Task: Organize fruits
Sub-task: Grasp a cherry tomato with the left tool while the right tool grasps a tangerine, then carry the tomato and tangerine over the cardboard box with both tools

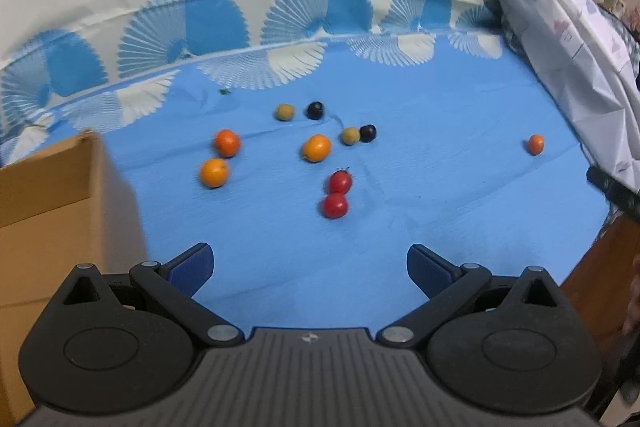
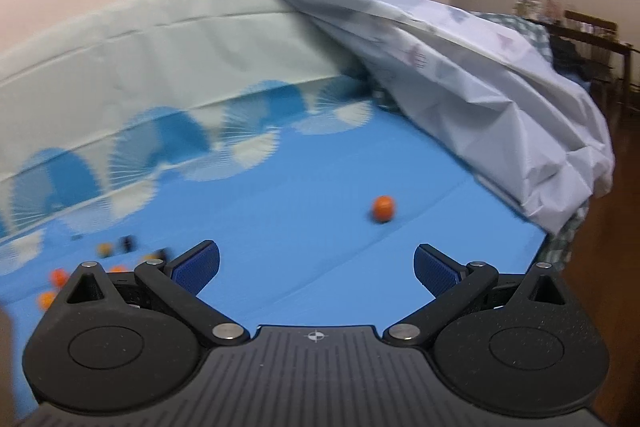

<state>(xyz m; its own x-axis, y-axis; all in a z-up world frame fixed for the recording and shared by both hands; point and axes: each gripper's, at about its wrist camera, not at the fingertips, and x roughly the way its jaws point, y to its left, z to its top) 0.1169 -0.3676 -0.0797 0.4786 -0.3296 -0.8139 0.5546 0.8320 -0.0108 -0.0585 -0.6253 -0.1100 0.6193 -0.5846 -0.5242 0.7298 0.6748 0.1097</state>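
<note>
Closest to me, my left gripper (image 1: pixel 310 269) has its jaws spread wide with nothing between them, hanging over bare blue cloth (image 1: pixel 440 155). My right gripper (image 2: pixel 316 269) is the same: jaws spread, empty.

Just to the left of the left gripper stands a cardboard box (image 1: pixel 52 211); I can only see its outer wall, so I cannot tell whether anything is in it.

Further out on the cloth the fruits lie loose. Two red ones (image 1: pixel 335 206) (image 1: pixel 340 181) touch each other. Beyond them are three oranges, one near the middle (image 1: pixel 316 147) and two (image 1: pixel 214 172) (image 1: pixel 227 142) closer to the box side. Behind those sit two yellowish fruits (image 1: pixel 350 135) (image 1: pixel 284 112), each just beside a dark one (image 1: pixel 367 133) (image 1: pixel 315 110). One small orange fruit (image 2: pixel 384 208) lies well apart from the rest, off to the right, almost straight ahead of my right gripper.

I judge the sorting barely begun: like fruits lie near one another, but nothing is gripped and every fruit I can see is on the cloth. The lone orange looks like the natural pick for the right side.
</note>
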